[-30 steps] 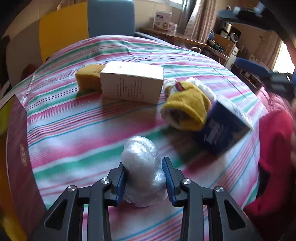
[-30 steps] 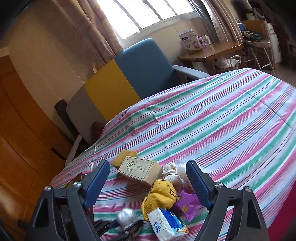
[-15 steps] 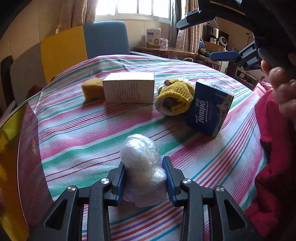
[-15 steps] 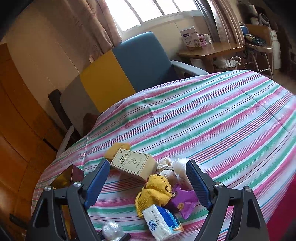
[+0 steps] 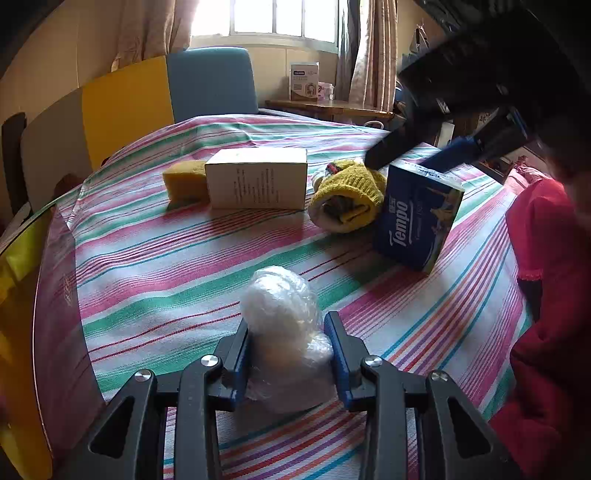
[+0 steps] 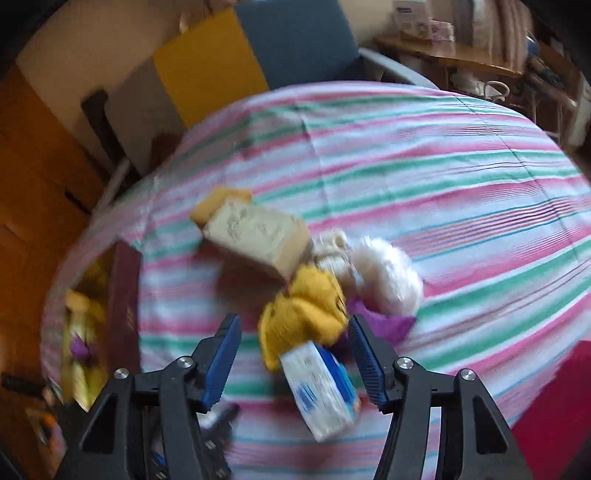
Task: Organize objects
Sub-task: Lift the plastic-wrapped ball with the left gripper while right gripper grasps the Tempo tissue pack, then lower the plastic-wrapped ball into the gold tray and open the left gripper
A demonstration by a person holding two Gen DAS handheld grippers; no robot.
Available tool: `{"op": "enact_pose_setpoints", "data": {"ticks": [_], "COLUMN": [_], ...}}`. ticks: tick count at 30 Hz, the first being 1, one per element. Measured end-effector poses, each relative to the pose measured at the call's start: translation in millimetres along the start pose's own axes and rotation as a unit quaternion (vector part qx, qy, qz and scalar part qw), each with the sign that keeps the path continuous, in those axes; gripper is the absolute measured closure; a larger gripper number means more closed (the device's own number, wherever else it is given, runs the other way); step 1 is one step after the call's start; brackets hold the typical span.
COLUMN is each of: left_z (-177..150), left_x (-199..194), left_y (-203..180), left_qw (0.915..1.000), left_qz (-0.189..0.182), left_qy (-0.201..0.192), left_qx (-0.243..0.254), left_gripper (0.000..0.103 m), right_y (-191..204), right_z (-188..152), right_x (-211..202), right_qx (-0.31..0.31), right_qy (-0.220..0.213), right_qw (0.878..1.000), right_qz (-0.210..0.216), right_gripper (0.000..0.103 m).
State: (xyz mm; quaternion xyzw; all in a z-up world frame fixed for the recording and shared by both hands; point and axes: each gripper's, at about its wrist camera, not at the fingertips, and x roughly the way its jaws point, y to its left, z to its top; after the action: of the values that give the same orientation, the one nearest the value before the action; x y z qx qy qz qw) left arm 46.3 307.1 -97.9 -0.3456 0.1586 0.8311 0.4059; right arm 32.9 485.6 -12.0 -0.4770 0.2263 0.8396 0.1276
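L gripper [image 5: 288,354] clamped on plastic-wrapped bundle [image 5: 282,317] | R gripper [image 6: 295,363] fingers closing round tissue pack [image 6: 321,391], not gripping; box [image 5: 256,182], sponge [image 5: 184,181], yellow sock [image 5: 347,194] left on surface [image 5: 166,258]

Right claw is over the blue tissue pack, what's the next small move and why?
Probably lower the right claw a little further and finish closing: its jaws have just been narrowing around the Tempo tissue pack, but the pads don't visibly press it yet.

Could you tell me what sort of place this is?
Probably a lived-in home room: a table under a striped tablecloth, a curtained window, and a blue and yellow chair behind it.
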Motion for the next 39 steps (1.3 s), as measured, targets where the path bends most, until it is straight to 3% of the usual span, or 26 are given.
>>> {"op": "enact_pose_setpoints", "data": {"ticks": [2,3,4,8,12,16,20,23,29,34,37,39], "left_z": [0,0,0,1,3,3,10,17,24,10,4,3], "left_x": [0,0,-1,-3,-12,-35,-71,-98,-125,-123,-118,-111], "left_y": [1,1,1,3,6,3,12,44,138,231,273,290], "left_qw": [1.0000,1.0000,1.0000,0.9999,0.9990,0.9982,0.9967,0.9936,0.9829,0.9622,0.9492,0.9454], "left_qz": [-0.002,-0.003,-0.004,-0.010,-0.028,-0.052,-0.072,-0.074,-0.024,0.040,0.051,0.059], "left_qy": [0.000,0.000,0.000,0.008,0.027,0.016,-0.008,-0.023,-0.021,0.014,0.028,0.036], "left_qx": [-0.002,-0.003,-0.004,-0.004,-0.022,-0.023,-0.036,-0.082,-0.181,-0.269,-0.309,-0.318], "left_gripper": [0.066,0.066,0.066,0.067,0.067,0.067,0.067,0.067,0.067,0.067,0.067,0.067], "right_y": [3,3,5,20,13,13,20,24,21,20,21,21], "right_z": [-7,-12,-16,-22,-22,-26,-26,-28,-29,-29,-30,-30], "right_x": [6,9,13,17,11,-7,-14,-17,-21,-25,-27,-27], "right_qx": [-0.029,-0.039,-0.049,-0.099,-0.077,-0.090,-0.096,-0.103,-0.101,-0.099,-0.098,-0.098], "right_qy": [0.032,0.044,0.057,0.063,0.043,0.003,-0.016,-0.023,-0.034,-0.045,-0.050,-0.051], "right_qw": [0.998,0.997,0.996,0.989,0.996,0.995,0.992,0.991,0.991,0.990,0.989,0.989], "right_qz": [-0.034,-0.044,-0.051,-0.085,-0.031,0.051,0.079,0.080,0.085,0.093,0.098,0.098], "right_gripper": [0.042,0.047,0.075,0.079,0.079,0.079,0.079,0.079,0.079,0.079,0.079,0.079]}}
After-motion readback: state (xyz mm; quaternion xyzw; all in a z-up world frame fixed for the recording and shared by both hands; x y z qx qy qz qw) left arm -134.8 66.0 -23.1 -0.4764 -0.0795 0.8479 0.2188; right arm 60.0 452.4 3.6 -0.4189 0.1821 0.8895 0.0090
